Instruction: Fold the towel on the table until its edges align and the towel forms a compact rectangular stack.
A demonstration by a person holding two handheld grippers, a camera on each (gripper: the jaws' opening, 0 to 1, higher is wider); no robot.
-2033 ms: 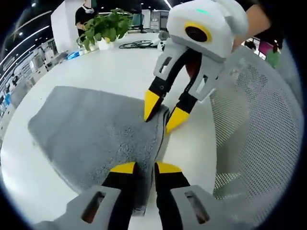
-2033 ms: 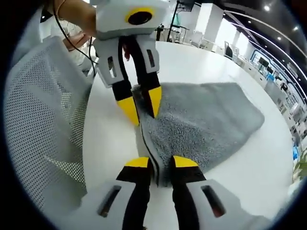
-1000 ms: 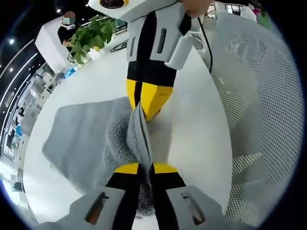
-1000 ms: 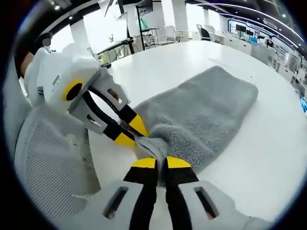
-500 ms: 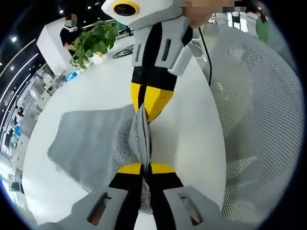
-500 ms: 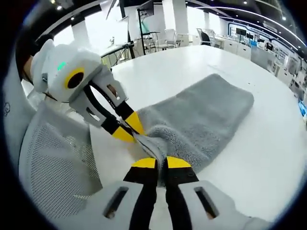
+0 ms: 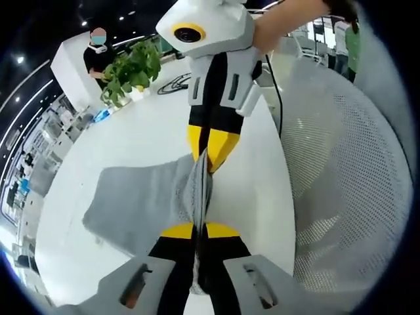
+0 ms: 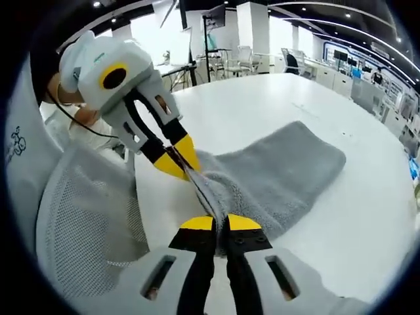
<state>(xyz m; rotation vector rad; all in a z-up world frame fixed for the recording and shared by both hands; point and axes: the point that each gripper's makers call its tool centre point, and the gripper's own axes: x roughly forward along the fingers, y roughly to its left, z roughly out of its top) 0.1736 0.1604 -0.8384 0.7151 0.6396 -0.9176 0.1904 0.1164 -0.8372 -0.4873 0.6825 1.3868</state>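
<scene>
Left gripper view: we've got left gripper and right gripper both pinching the fluffy grey cloth towel edge, lifted off the round white table | risk: probably uneven pull, corners misalign

In the right gripper view, bare white bench lies open from 12 to 3 o'clock beyond the grey towel. A white mesh chair back blocks 7 to 9 o'clock. In the left gripper view, a potted plant stands at 11 o'clock.

Towel edge hidden between gripping jaws.
</scene>
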